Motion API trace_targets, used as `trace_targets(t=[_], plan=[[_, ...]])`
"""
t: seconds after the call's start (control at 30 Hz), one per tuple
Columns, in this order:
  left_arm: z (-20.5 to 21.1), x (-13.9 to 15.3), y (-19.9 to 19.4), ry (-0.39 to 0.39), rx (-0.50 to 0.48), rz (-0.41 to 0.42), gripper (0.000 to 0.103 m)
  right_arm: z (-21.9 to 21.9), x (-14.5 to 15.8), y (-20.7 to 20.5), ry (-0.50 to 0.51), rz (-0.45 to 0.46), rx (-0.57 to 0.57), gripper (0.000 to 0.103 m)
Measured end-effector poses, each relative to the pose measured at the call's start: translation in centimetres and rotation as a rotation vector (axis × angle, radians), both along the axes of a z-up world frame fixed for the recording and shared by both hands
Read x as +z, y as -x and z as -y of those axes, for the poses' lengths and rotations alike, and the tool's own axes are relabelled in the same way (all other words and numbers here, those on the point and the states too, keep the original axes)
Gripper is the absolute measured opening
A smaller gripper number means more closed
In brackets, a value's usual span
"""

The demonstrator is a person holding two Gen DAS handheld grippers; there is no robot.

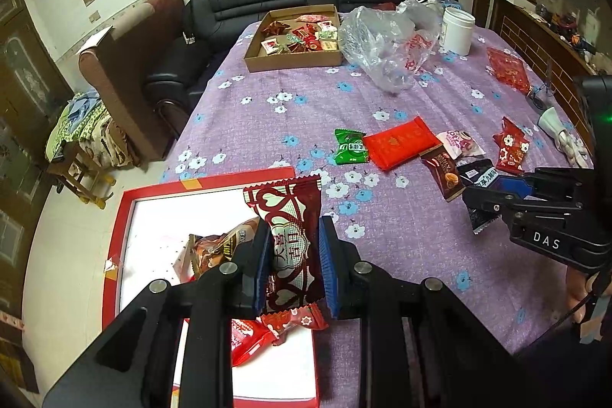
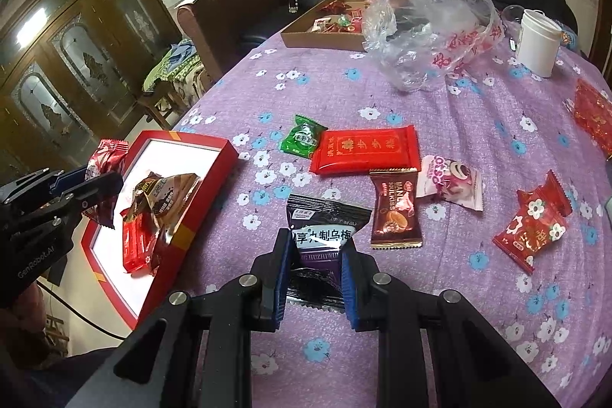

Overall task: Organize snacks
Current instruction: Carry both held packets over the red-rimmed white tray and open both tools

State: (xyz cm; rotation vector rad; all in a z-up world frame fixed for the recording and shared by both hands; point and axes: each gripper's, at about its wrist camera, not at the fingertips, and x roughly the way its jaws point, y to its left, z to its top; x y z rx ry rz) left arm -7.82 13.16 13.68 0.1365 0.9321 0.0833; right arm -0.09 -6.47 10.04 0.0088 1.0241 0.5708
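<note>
Over the red box (image 1: pixel 114 255), left hand-held gripper (image 1: pixel 292 266) clamping maroon snack (image 1: pixel 292 236), right hand-held gripper (image 2: pixel 315 278) seemingly clamping black packet (image 2: pixel 325 220)

Both fisheye views are evenly lit by soft indoor light, colours slightly cool. Straight lines bow strongly toward the edges, and the corners fall to black. The white floor of the red tray (image 1: pixel 153 217) glares, nearly blown out. A lamp reflects in the cabinet glass (image 2: pixel 25 35). Detail is mildly soft; shadows are faint.
</note>
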Motion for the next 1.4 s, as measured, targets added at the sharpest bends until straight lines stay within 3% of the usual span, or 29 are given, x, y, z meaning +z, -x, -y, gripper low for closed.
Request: trace_targets(t=[0.23, 0.6, 0.9, 1.13, 1.2, 1.33, 1.4], plan=[[-2.2, -1.2, 0.2, 0.02, 0.062, -0.036, 0.021, -2.6, -0.2, 0.0, 0.016, -0.017, 0.067, 0.024], [-9.1, -4.5, 1.9, 0.071, 0.239, -0.108, 0.021, -11.6, -0.5, 1.0, 0.096, 0.0, 0.303, 0.024], [-12.8, -5.9, 2.2, 0.053, 0.319, -0.156, 0.021, -19.9, -1.4, 2.5, 0.144, -0.003, 0.488, 0.024], [-14.7, -6.1, 2.0, 0.02, 0.381, -0.166, 0.022, -23.3, -0.7, 5.0, 0.154, 0.036, 0.596, 0.027], [-15.1, -6.1, 2.1, 0.007, 0.406, -0.168, 0.025, -23.6, -0.2, 5.4, 0.149, 0.053, 0.606, 0.031], [-15.4, -6.0, 2.0, -0.023, 0.446, -0.162, 0.057, -22.9, 0.5, 5.2, 0.132, 0.06, 0.572, 0.045], [-15.1, -5.9, 2.1, -0.041, 0.455, -0.156, 0.06, -21.8, 0.6, 4.5, 0.118, 0.05, 0.523, 0.048]])
